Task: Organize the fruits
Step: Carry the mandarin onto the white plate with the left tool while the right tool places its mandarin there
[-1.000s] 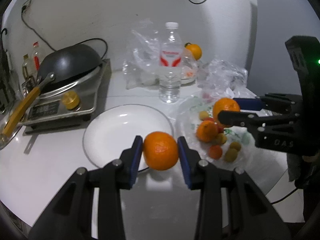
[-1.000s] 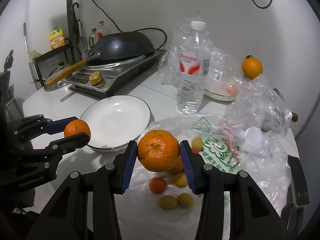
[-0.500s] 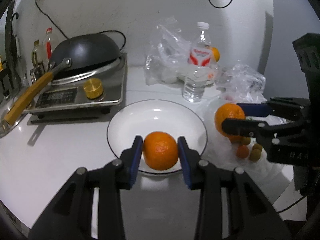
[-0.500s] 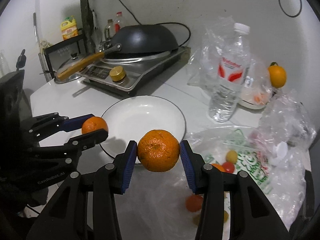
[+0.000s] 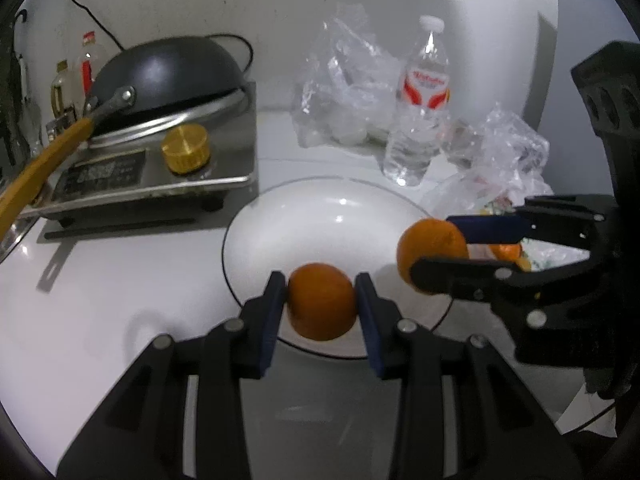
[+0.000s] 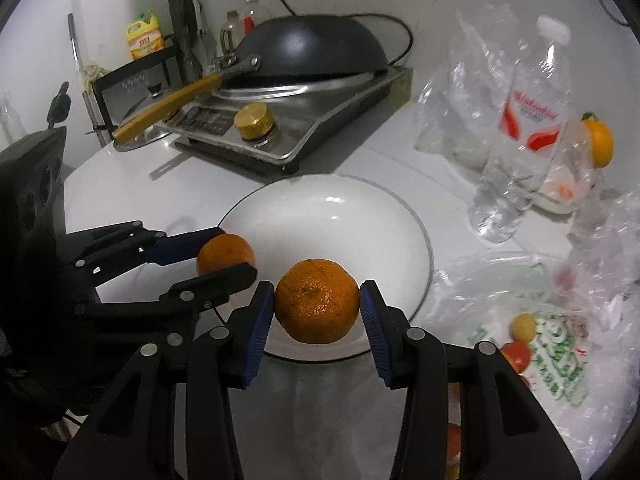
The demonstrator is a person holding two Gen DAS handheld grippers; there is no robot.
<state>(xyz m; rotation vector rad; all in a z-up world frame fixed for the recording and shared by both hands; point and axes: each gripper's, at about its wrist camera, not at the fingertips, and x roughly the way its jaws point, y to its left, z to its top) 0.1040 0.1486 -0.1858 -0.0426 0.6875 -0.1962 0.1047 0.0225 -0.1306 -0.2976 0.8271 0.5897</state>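
Both of my grippers have an orange squeezed tight between their blue pads. In the left wrist view, my left gripper (image 5: 321,306) pinches its orange (image 5: 321,301) at the bottom middle of the frame, right over the near edge of the white plate (image 5: 320,208). A second ago this orange was off to the side of the plate; now it hangs over it. My right gripper (image 5: 442,248) comes in from the right side of the frame with the second orange (image 5: 430,250), over the plate's right edge. A water bottle (image 5: 420,108) stands behind the plate, in the upper right. In the right wrist view, my right gripper (image 6: 317,307) clamps the second orange (image 6: 317,307) at the bottom middle, over the plate's (image 6: 328,216) near edge. A second ago it was above the plastic bag (image 6: 552,344) with the little fruits; the bag is now at the lower right. My left gripper (image 6: 226,255) shows at the left with its orange (image 6: 225,251). I think both oranges are about ready to go down on the plate, which has nothing on it yet.
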